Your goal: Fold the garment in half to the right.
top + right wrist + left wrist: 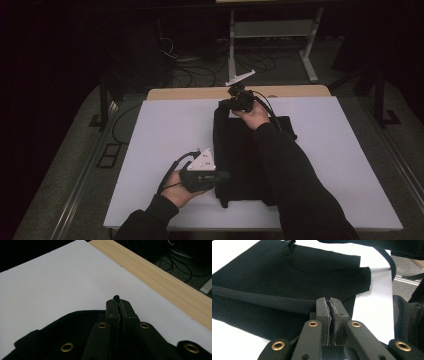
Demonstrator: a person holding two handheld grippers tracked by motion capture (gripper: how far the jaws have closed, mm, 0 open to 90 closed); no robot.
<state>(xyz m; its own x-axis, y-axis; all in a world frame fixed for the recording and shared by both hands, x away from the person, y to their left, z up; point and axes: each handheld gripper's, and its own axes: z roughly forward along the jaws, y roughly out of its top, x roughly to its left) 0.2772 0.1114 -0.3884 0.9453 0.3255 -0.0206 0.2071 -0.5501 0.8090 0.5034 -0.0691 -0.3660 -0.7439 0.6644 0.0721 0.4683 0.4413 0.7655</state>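
In the high view, a black fabric garment (240, 155) lies folded lengthwise down the middle of the white tabletop (160, 130). The left claw (222, 176) sits at the garment's near-left edge, and the right claw (227, 104) is at the far end, close to the pale wooden strip (200, 93) behind the white surface. This looks like a fold in hand, with both ends of one long edge gripped.

In the left gripper view, the left claw (330, 302) is pressed together on a thick folded hem of the garment (287, 277), which spreads flat beyond it across the white tabletop (377, 302).

In the right gripper view, the right claw (117, 302) is likewise pressed together, a small nub of black cloth poking out at its tips, with the garment (62, 327) bunched beneath.

Next, I judge, both hands must carry the held edge across together, level and taut, so the layer lands square without dragging the cloth beneath.
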